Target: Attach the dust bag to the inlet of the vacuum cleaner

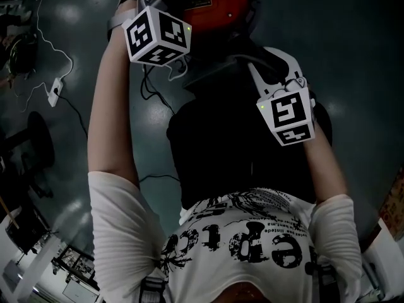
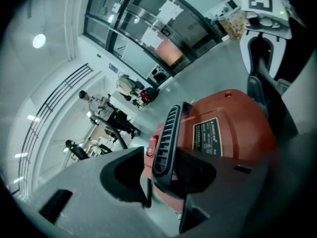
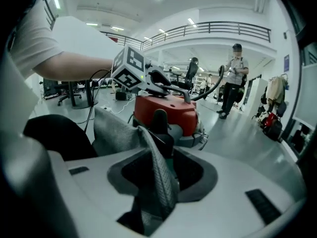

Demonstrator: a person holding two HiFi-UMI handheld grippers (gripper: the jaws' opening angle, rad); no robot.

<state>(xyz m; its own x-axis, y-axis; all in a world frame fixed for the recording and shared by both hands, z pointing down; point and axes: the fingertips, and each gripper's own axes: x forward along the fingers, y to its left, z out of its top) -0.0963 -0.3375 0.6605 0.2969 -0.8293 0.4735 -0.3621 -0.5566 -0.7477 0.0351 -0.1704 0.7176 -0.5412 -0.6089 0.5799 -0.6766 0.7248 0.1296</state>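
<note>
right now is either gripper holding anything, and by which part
Left gripper: the vacuum cleaner's black handle, near its end, between the fingers. Right gripper: a fold of the dust bag. Whether either pair presses cannot be told.

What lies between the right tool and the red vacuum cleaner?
The grey dust bag: its fabric stands between the right tool's jaws and rises toward the red vacuum cleaner. The right gripper view shows it.

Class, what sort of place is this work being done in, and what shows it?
Probably a large indoor lab or workshop hall. A railed upper gallery runs overhead, tall glass partition walls stand along one side, and a power strip lies on the smooth floor.
</note>
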